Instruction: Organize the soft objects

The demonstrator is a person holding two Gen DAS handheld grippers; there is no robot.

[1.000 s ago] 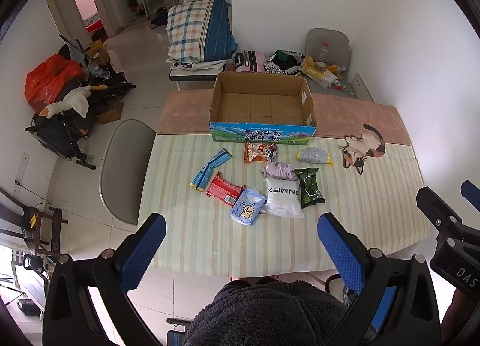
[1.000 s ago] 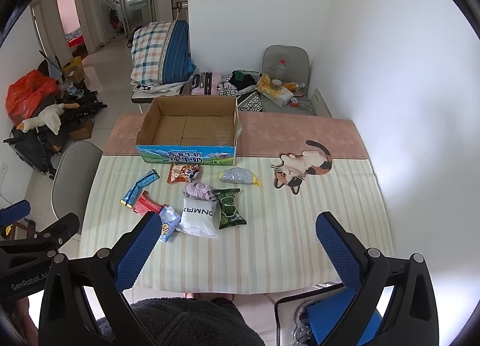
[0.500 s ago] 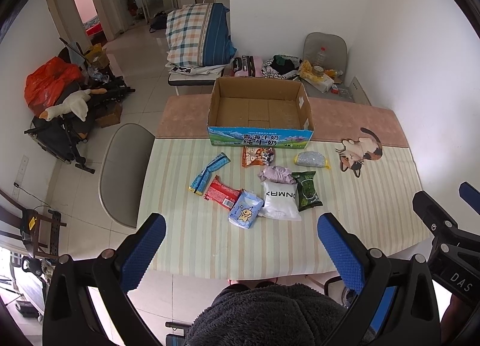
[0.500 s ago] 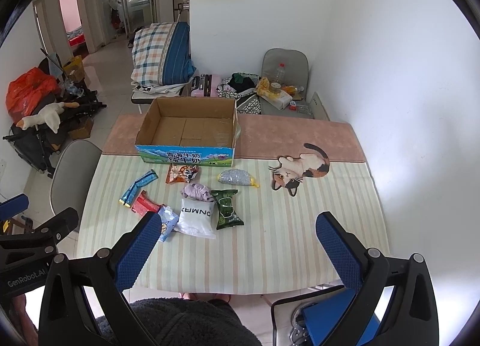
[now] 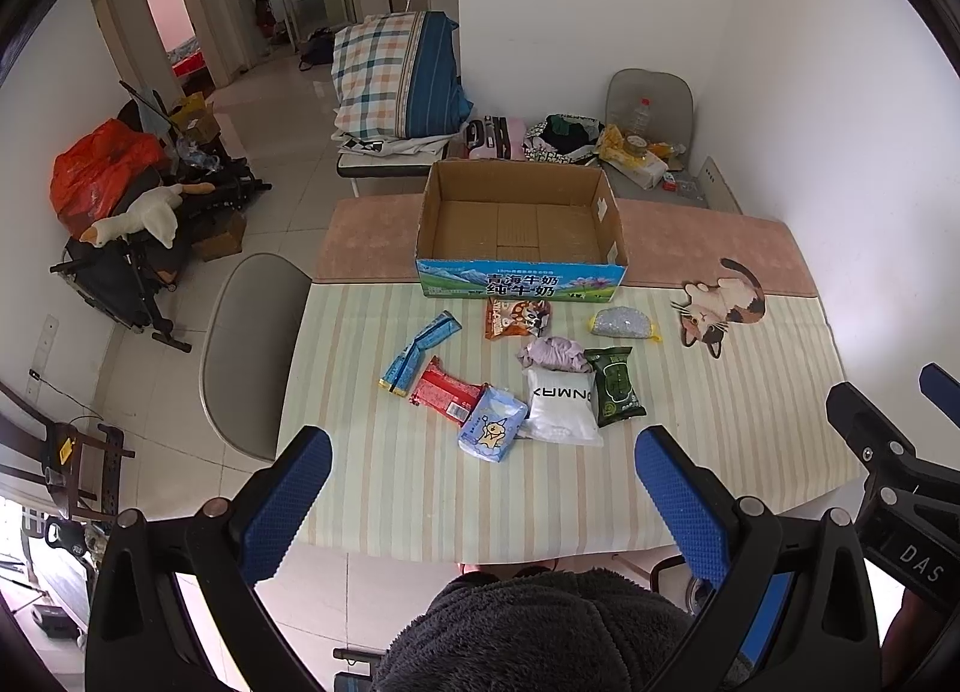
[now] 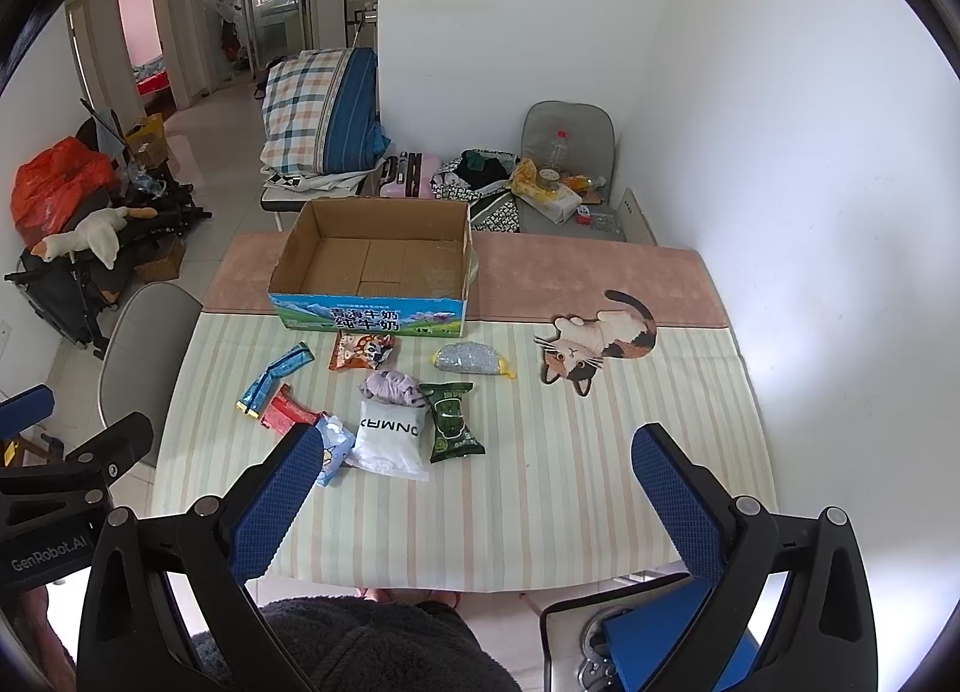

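Left gripper (image 5: 483, 488) gapes wide and empty, held high above the table's (image 5: 750, 428) near edge; soft packets (image 5: 561, 413) lie clustered before the cardboard box (image 5: 521, 239). Right gripper (image 6: 477, 488) likewise hangs wide open and empty, packets (image 6: 390, 437) lying left of centre.

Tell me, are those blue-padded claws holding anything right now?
Nothing is held. The left gripper and right gripper are both open above the striped table.

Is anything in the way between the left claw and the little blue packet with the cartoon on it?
Nothing visible. The left claw hangs open over the table's near edge, and only bare striped cloth lies between it and the blue packet.
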